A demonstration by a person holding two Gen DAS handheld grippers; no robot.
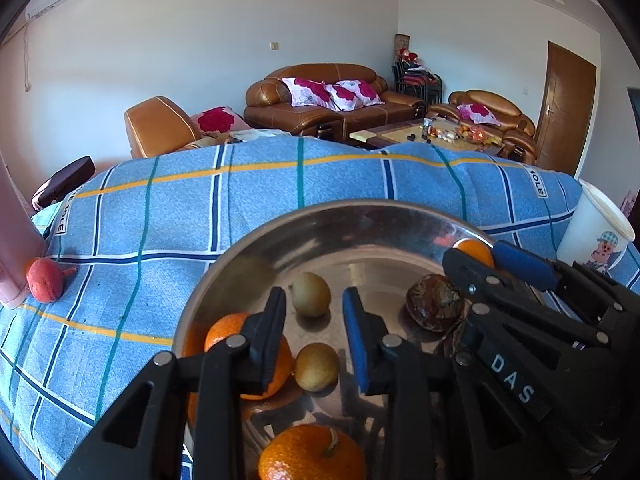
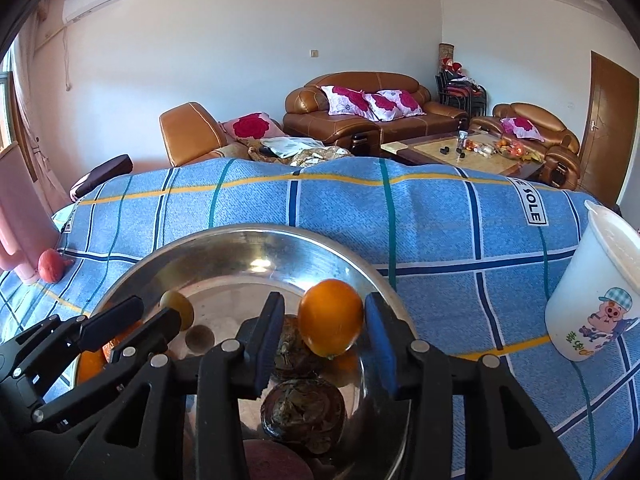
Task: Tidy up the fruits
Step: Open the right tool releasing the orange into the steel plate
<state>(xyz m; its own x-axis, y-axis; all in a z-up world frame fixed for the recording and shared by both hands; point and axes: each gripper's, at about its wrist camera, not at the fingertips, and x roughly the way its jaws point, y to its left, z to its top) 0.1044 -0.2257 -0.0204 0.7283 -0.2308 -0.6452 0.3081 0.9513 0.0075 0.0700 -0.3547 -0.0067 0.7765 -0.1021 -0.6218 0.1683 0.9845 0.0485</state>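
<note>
- The fruit is nearly all gathered in the steel bowl (image 1: 320,220), which sits on the blue checked cloth (image 1: 160,208) close under both grippers
- Between the fingers of the right gripper (image 2: 324,334) sits a smooth orange fruit (image 2: 330,316); the right pad looks to be just touching it, the left pad stands a little off, so I'd say it is being let go over the bowl rather than squeezed
- Below it lie two dark wrinkled fruits (image 2: 303,412), one close behind the other, and something reddish-purple at the very bottom edge that I can't make out
- The left gripper (image 1: 314,334) hangs over the bowl's near side with its jaws parted and holding nothing; a small greenish-brown fruit (image 1: 310,294) lies past the tips and a second one (image 1: 317,367) sits loose in the gap, touched by neither pad
- Two tangerines (image 1: 312,454) rest beside and below those fingers, one half hidden behind the left finger
- Out on the cloth, well apart from the bowl, a red fruit (image 1: 45,280) lies against a pink container (image 1: 12,240); my guess is it has yet to be collected
- A white cup with a cartoon pig (image 2: 592,292) stands on the cloth off to the right, clear of the work
</note>
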